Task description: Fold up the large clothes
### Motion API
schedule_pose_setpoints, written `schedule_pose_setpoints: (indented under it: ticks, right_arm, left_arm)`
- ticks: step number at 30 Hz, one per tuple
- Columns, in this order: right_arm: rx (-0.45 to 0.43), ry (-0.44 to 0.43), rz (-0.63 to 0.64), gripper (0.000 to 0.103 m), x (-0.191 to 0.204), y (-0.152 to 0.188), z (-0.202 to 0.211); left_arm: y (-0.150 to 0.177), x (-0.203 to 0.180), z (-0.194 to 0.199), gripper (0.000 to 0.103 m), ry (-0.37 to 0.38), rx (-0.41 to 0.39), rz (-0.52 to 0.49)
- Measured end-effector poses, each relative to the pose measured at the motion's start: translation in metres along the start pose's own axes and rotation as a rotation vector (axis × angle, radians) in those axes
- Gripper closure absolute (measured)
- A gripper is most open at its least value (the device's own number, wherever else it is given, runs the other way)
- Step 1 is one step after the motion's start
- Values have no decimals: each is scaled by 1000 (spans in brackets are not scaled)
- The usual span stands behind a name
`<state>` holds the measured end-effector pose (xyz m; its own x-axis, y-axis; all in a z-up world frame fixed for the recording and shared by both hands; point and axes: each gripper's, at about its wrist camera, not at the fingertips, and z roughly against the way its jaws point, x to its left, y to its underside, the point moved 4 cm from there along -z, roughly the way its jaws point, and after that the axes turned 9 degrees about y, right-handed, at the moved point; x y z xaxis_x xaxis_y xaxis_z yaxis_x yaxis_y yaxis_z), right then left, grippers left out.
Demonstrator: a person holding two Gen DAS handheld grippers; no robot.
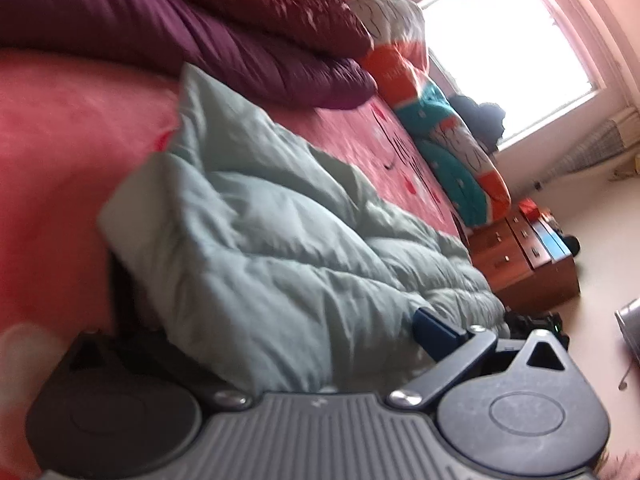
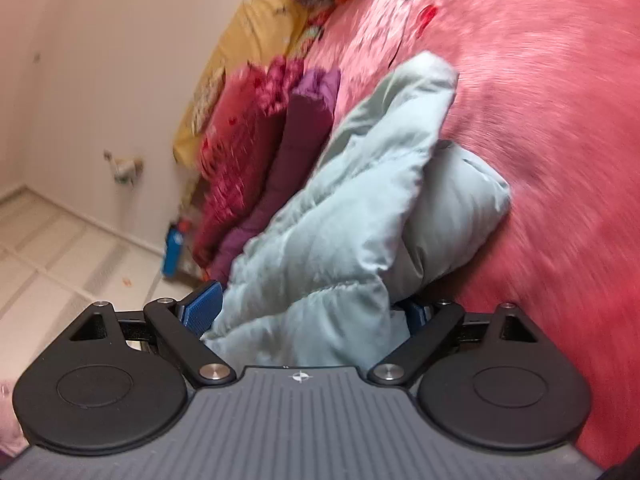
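Note:
A pale mint padded jacket (image 1: 256, 240) lies rumpled on a pink bedspread (image 1: 60, 160). My left gripper (image 1: 276, 344) is at its near edge, with the fabric bunched between the jaws; one blue finger pad (image 1: 434, 330) shows on the right and the left finger is hidden under cloth. In the right wrist view the same jacket (image 2: 340, 208) fills the space between my right gripper's (image 2: 312, 312) blue pads (image 2: 204, 308), which press on the fabric from both sides. One sleeve (image 2: 460, 204) folds out to the right.
Purple and maroon quilts (image 1: 200, 32) and an orange-teal blanket (image 1: 436, 120) are piled along the bed's far side. A wooden drawer unit (image 1: 528, 256) stands by the bed under a bright window (image 1: 508, 48). A blue bottle (image 2: 173, 252) stands on the tiled floor (image 2: 60, 248).

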<state>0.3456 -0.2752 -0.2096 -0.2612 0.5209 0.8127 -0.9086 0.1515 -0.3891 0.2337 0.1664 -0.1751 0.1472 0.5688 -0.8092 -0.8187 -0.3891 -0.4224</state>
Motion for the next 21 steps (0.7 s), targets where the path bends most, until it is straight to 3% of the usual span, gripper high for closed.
schedule_pose_setpoints:
  ticks: [3,5,11,15,21]
  right_arm:
    - [7,22,1,0,1,-3,-8]
    - [9,51,5,1,5,-3,-8]
    - [4,276,-6,37,21,5,-8]
    - [-18,455,27,60,46,9,-6]
    - [-100,654,110,72,79,2,19]
  left_arm:
    - [-3,-3,-2,10,11,29,13]
    - [-4,-3,-1,32,-9,31,38]
    - [-12,-26,-7,72,-61,51,39]
    - [-33,-53,-17,82,-88,73,-3]
    - [-87,-113,-52,84,-13,78,-95]
